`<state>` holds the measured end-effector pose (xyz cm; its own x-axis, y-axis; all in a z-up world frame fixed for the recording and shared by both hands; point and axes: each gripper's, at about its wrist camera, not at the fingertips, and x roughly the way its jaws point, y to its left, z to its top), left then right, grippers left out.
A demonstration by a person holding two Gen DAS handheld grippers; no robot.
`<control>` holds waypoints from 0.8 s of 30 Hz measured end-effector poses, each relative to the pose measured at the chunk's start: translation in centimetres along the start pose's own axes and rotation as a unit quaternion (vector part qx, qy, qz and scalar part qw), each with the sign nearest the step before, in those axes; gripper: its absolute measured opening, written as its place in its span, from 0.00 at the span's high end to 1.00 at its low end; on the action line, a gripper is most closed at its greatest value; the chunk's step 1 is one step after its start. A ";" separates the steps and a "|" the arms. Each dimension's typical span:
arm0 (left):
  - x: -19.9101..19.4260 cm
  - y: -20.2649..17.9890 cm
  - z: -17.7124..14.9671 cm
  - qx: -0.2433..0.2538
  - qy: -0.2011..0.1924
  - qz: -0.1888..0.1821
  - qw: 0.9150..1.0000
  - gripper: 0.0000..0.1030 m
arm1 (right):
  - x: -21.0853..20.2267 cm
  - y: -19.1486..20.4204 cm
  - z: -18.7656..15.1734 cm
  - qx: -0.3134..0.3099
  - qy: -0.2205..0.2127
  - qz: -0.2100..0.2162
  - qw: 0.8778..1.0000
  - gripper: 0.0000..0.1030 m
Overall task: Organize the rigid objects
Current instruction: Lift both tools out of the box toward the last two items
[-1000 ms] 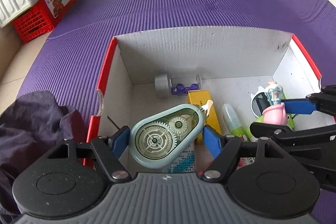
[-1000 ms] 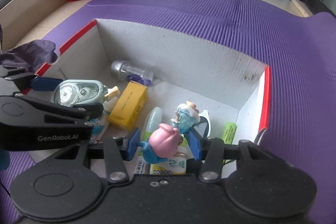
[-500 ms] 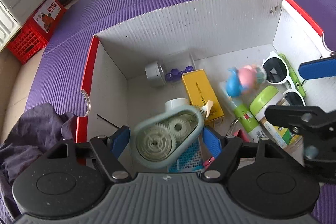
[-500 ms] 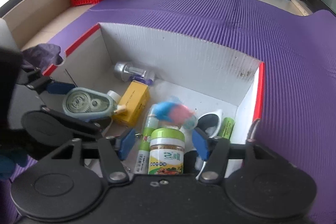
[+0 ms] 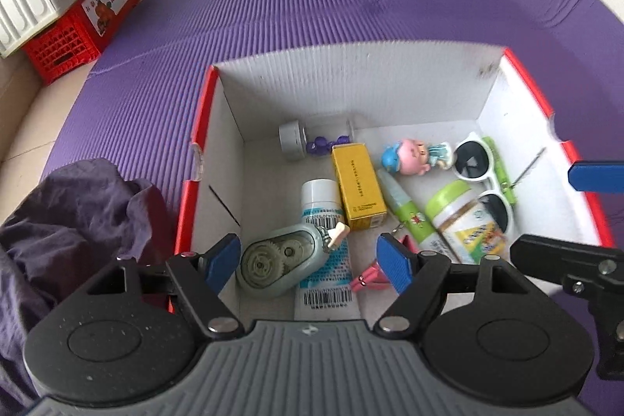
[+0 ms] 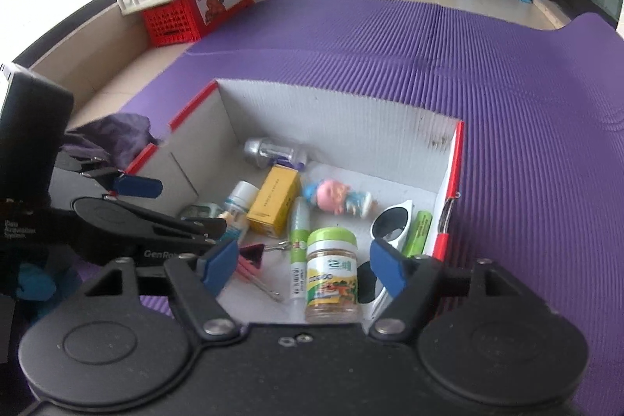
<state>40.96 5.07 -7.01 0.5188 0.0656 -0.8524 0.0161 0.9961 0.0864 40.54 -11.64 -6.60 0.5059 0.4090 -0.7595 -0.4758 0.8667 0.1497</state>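
A white cardboard box with red rims point(image 5: 202, 119) point(image 6: 343, 119) holds several items. My left gripper point(image 5: 308, 262) hangs open above its near left corner. The pale green correction-tape dispenser point(image 5: 273, 260) point(image 6: 199, 211) lies below it on a white tube point(image 5: 323, 244), clear of the pads. My right gripper point(image 6: 302, 266) has its jaws opening over the near right side, with nothing between them. The pink and blue doll point(image 5: 413, 160) point(image 6: 337, 197) lies on the box floor beside the yellow carton point(image 5: 357, 186) point(image 6: 275, 205). A green-lidded jar point(image 5: 464, 221) point(image 6: 331, 275) lies below the right gripper.
Also in the box are white sunglasses point(image 5: 479, 174) point(image 6: 390, 221), a clear bottle with purple beads point(image 5: 312, 141) and a pink clip point(image 5: 370, 275). A dark purple cloth point(image 5: 78, 221) lies left of the box on the purple mat point(image 5: 312, 6). A red crate point(image 5: 78, 26) stands far left.
The doll left the right gripper and fell into the box, and those jaws widened. The tape dispenser dropped from between the left pads onto the white tube. Both grippers rose.
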 end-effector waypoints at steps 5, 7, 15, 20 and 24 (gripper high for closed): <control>-3.5 0.2 -0.7 -0.008 -0.022 -0.010 1.000 0.26 | -2.5 1.0 -0.6 -0.001 -0.008 -0.001 1.000 0.24; -4.9 0.2 -1.1 -0.009 -0.035 -0.013 0.999 0.26 | -3.6 1.4 -0.9 -0.002 -0.013 0.001 1.000 0.23; -10.0 0.6 -3.1 -0.031 -0.066 -0.041 0.996 0.26 | -8.5 3.4 -2.4 -0.013 -0.043 0.009 0.999 0.16; -12.6 0.5 -4.7 -0.040 -0.084 -0.045 0.995 0.26 | -10.9 4.3 -3.2 -0.015 -0.060 0.012 0.998 0.11; -14.3 0.3 -6.1 -0.043 -0.096 -0.051 0.993 0.25 | -12.6 4.9 -4.1 -0.018 -0.073 0.015 0.997 0.08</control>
<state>28.34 4.78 2.02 0.6711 -0.0403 -0.7403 0.0078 0.9989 -0.0473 28.85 -13.67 1.06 0.5882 0.4743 -0.6550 -0.5170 0.8434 0.1465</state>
